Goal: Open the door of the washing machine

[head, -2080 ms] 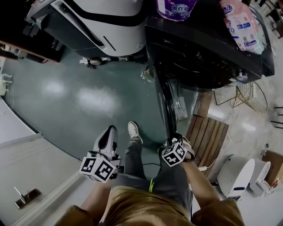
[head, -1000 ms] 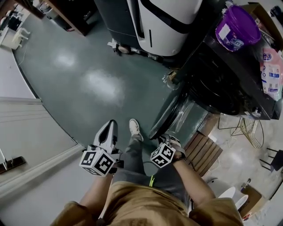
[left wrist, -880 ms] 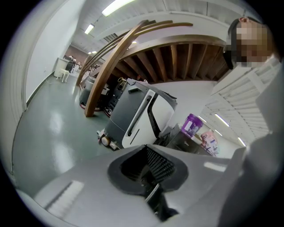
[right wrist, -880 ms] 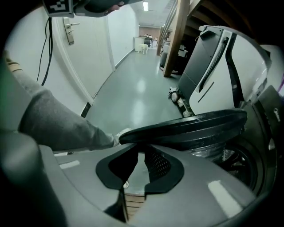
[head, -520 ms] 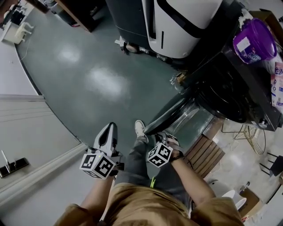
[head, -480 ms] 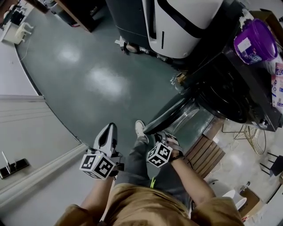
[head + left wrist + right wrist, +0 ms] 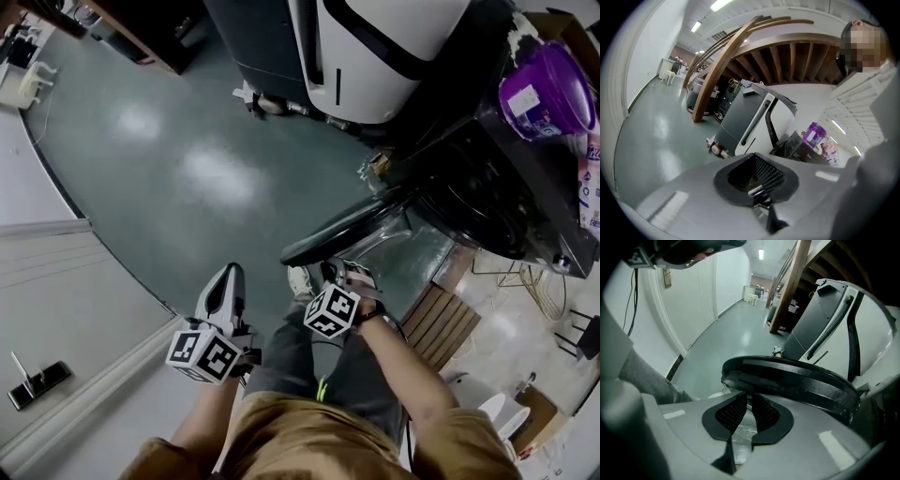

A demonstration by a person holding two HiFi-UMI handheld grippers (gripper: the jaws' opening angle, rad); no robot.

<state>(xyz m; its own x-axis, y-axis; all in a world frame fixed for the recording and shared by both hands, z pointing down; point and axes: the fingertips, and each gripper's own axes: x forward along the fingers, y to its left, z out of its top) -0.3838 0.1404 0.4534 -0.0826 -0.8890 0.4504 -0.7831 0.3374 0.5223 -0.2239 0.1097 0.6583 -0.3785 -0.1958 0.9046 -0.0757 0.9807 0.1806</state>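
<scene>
The black washing machine [image 7: 487, 178] stands at the right of the head view. Its round dark door [image 7: 347, 234] hangs swung out over the green floor, edge-on to me. My right gripper [image 7: 345, 272] sits at the door's near rim. In the right gripper view the door [image 7: 787, 378] fills the space just past that gripper [image 7: 749, 397], whose pads pinch its lower rim with only a thin slit between them. My left gripper [image 7: 230, 272] hangs apart to the left, over the floor, shut with nothing in it. The left gripper [image 7: 755, 164] points toward the machines.
A large white-and-grey machine [image 7: 375, 47] stands behind the washer. A purple tub [image 7: 547, 89] and a detergent bag [image 7: 591, 178] rest on the washer's top. A slatted wooden platform [image 7: 445, 319] lies beside my legs, and my shoe [image 7: 300, 279] is under the door. A white wall skirting [image 7: 94, 375] runs at the left.
The door has swung farther out to the left, from nearly shut to wide. My right gripper moved left with its rim. The left gripper shifted slightly.
</scene>
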